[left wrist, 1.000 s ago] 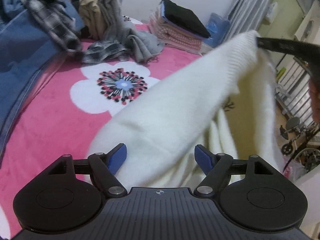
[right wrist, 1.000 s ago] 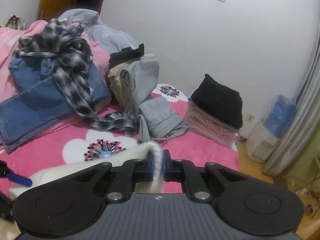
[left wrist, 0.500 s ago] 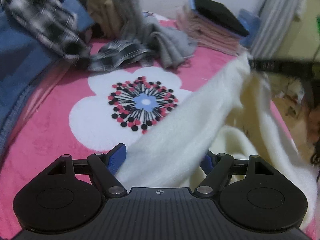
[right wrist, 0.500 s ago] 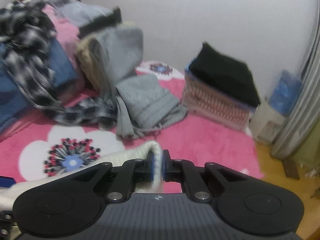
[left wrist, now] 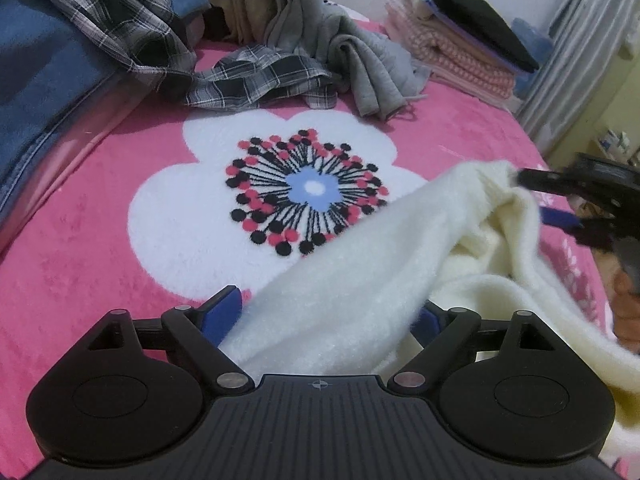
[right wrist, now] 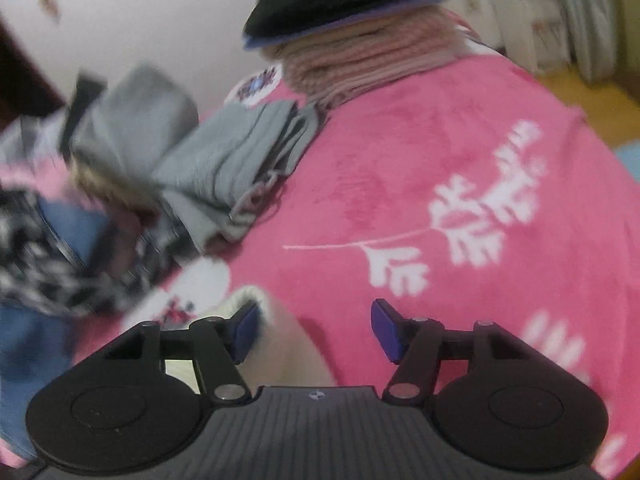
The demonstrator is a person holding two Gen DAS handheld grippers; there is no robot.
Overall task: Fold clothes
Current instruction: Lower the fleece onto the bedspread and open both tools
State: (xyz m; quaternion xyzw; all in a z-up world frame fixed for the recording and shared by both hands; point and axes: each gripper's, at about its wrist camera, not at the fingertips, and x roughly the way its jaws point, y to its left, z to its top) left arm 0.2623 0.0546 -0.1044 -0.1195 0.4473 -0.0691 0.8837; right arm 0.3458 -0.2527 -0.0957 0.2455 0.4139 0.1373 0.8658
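Note:
A cream knit sweater (left wrist: 360, 280) lies slack on the pink flowered blanket (left wrist: 80, 260), draped from the lower middle toward the right. My left gripper (left wrist: 326, 316) has its jaws opening wide. The sweater passes between them, the left pad stands clear of it, and the right pad is partly hidden by fabric. My right gripper (right wrist: 314, 328) hangs low over the blanket, jaws opening and nothing pressed between them. The sweater's edge (right wrist: 280, 344) rests beside its left pad. In the left wrist view, the right gripper (left wrist: 536, 198) sits at the sweater's far corner.
A folded stack (left wrist: 472, 28) topped with a black garment sits at the back right. Grey clothes (left wrist: 360, 60), a plaid shirt (left wrist: 256, 76) and blue jeans (left wrist: 40, 80) are heaped at the back and left. Curtains (left wrist: 580, 40) hang past the bed's right edge.
The right gripper opened and let go of the sweater's edge while rolling and dropping toward the bed. The left gripper moved lower and its jaws widened. The sweater sank onto the blanket.

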